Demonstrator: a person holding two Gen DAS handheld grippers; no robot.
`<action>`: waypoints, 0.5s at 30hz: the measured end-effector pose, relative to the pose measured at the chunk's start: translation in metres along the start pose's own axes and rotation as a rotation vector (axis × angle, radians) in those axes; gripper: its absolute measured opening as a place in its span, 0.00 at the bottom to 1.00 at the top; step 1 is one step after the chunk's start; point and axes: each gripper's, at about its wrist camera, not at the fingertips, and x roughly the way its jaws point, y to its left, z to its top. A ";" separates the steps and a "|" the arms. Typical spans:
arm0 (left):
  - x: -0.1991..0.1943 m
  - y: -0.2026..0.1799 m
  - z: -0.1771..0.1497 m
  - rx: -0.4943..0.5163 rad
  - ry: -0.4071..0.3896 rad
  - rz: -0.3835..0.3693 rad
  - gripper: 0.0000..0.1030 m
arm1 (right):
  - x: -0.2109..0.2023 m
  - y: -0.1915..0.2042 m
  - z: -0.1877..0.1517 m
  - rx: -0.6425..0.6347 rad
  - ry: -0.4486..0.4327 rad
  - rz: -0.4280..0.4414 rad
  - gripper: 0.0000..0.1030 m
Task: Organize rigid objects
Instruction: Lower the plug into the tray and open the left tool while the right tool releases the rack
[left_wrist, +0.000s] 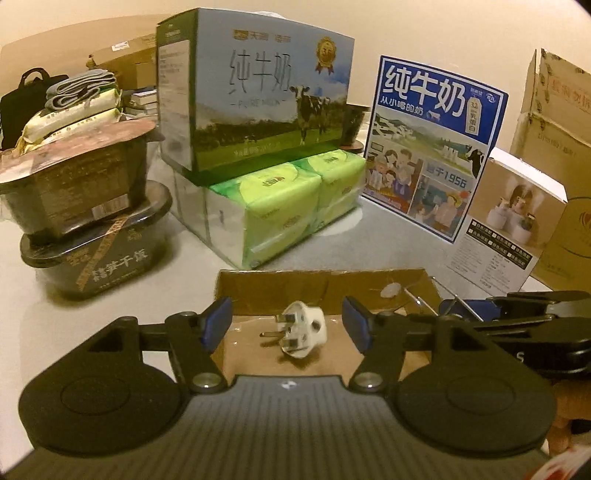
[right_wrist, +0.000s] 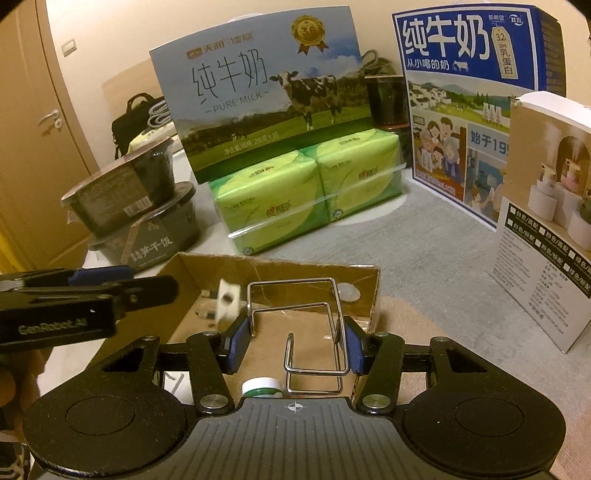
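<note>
white plastic plug (left_wrist: 301, 328) lies loose on the floor of the shallow cardboard tray (left_wrist: 258, 286), between the spread pads of our left hand-held gripper (left_wrist: 286, 323), neither pad touching. we judge it light, stiff and a bit slick; best grabbed across the body, not the prongs. grey tabletop (left_wrist: 388, 236) is crowded with milk cartons and a tissue pack (left_wrist: 273, 210).

right wrist view: our right hand-held gripper (right_wrist: 293, 345) is clamped on a bent wire rack (right_wrist: 310, 332) over the same tray. thin steel, springy, light; we'd expect it to pivot. beige wall and a door (right_wrist: 33, 122) behind.
</note>
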 end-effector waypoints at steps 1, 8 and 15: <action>-0.002 0.002 -0.001 -0.004 -0.001 0.004 0.60 | 0.000 0.000 0.000 0.000 0.000 0.000 0.51; -0.015 0.012 -0.011 -0.031 -0.006 0.018 0.60 | 0.003 0.005 0.005 0.020 -0.024 0.025 0.51; -0.033 0.013 -0.022 -0.055 -0.017 0.022 0.70 | -0.008 0.004 0.004 0.024 -0.071 0.008 0.80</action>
